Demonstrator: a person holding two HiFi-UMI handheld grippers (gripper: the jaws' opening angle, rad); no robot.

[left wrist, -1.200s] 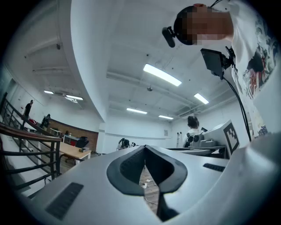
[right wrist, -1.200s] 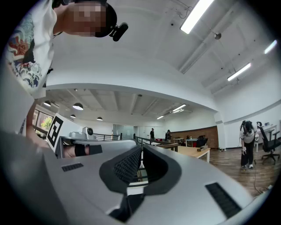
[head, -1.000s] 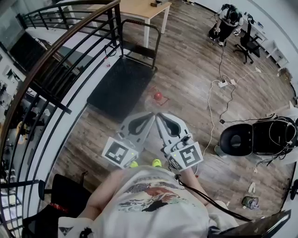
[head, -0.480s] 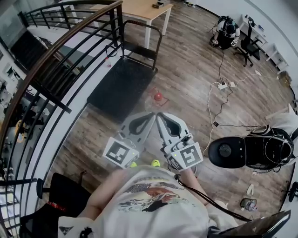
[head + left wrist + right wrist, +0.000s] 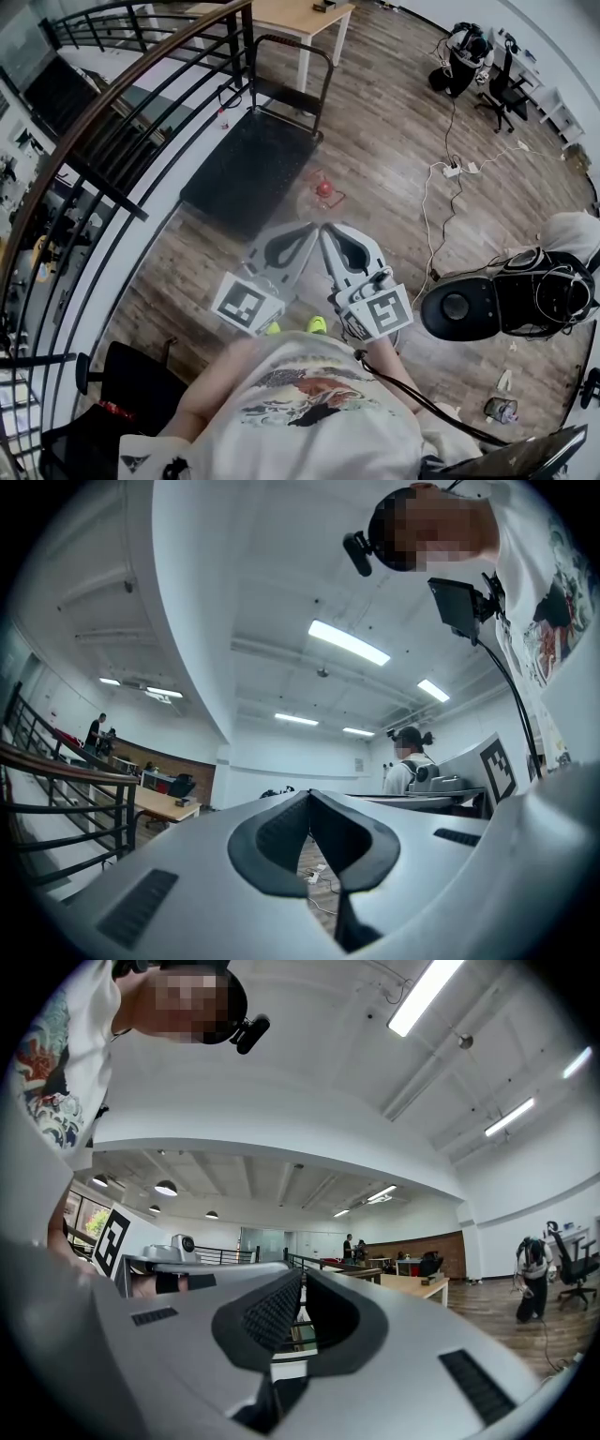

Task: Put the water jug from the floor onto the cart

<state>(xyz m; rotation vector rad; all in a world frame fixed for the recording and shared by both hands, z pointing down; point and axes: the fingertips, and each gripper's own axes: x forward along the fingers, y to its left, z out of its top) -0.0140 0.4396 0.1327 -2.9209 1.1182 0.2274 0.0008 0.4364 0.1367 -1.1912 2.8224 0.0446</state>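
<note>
Since a second ago the black swivel chair (image 5: 459, 314) has rolled in closer on the right, while both hands kept station. The left gripper (image 5: 306, 232) and right gripper (image 5: 325, 231) are each closed on nothing, tips side by side and aimed at the clear round water jug with a red cap (image 5: 322, 191). The jug stands on the wood-plank floor (image 5: 394, 159), just beside the near right corner of the black flat platform cart (image 5: 253, 169). Bare floor lies between the tips and the jug, the dark metal railing (image 5: 112, 122) bounds the left, and a white cable (image 5: 427, 225) trails on the right.
</note>
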